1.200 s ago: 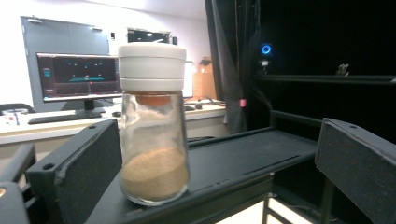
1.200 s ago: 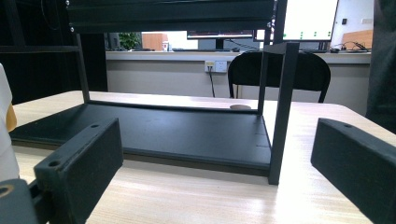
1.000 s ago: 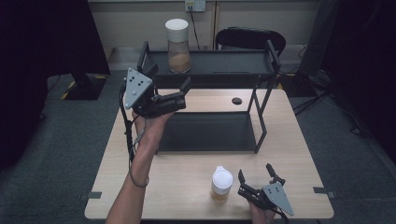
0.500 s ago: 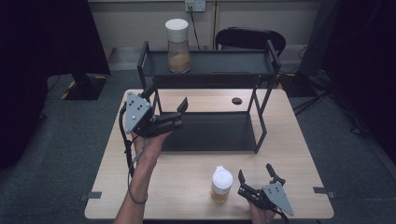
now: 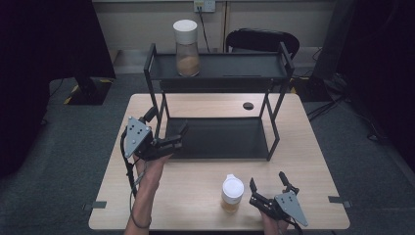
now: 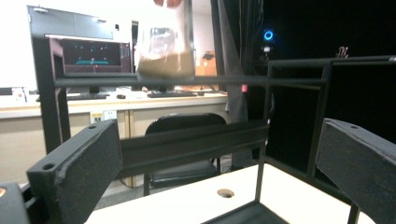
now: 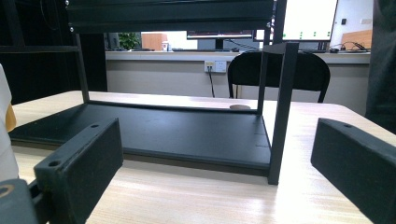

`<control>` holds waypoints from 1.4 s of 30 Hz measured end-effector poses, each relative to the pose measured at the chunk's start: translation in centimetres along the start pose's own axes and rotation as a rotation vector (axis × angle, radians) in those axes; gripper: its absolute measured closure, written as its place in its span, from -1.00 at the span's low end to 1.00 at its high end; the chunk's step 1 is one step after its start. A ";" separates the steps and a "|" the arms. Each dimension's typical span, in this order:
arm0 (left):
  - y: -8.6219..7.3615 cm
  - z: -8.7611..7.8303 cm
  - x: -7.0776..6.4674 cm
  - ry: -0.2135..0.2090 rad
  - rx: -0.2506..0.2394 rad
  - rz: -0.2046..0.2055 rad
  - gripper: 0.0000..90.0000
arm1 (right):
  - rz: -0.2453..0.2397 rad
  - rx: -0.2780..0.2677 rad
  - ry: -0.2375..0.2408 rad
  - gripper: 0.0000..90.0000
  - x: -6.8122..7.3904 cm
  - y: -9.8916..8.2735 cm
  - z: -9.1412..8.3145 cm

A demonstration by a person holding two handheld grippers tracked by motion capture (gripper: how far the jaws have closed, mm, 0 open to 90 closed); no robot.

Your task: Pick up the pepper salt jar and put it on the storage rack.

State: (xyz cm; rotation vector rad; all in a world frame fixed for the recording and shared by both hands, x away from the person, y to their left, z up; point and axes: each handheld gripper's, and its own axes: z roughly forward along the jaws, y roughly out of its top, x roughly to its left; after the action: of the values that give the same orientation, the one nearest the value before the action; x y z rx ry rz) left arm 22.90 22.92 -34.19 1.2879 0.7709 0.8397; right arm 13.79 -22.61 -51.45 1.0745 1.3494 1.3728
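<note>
Two grippers were at work, both with their jaws spread wide and nothing between them; the left gripper (image 5: 169,137) hung at the left front corner of the black two-tier rack (image 5: 274,122), its fingers (image 6: 77,172) pointing in toward the lower shelf (image 5: 220,139) and apart from it; in the left gripper view a tall jar (image 6: 166,42) with brown powder stood up on the top shelf (image 6: 224,80), above and beyond the left finger, seen past the rail; the right gripper (image 5: 268,188) sat low over the near edge of the wooden table (image 5: 195,181), its fingertips (image 5: 283,175) aimed at the rack and well short of it; a small white-lidded jar (image 5: 232,192) stood upright on the table just beside the left-hand finger of that gripper, outside the gap, not touching as far as could be told; in the right gripper view a white sliver of it (image 7: 4,135) sat at the frame's left edge, beyond the left finger (image 7: 79,163), and the rack's front post (image 7: 280,112) rose between the two fingers, farther off.
</note>
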 end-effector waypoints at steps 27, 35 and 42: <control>-8.4 -2.7 0.2 0.040 0.044 -0.030 -1.00 | 0.000 0.000 -0.005 -0.98 0.1 0.0 0.0; -10.9 -3.4 -0.3 0.057 0.054 -0.038 -1.00 | 0.000 0.000 -0.005 -0.98 0.1 0.0 0.0; -13.0 -3.7 -1.2 0.061 0.067 -0.013 -1.00 | 0.000 0.000 -0.005 -0.98 0.1 0.0 0.0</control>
State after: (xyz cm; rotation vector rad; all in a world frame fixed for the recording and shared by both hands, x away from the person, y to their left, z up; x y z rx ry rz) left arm 20.39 22.57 -47.51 1.3199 0.8617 0.8523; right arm 13.77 -22.51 -51.46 1.0770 1.3455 1.3693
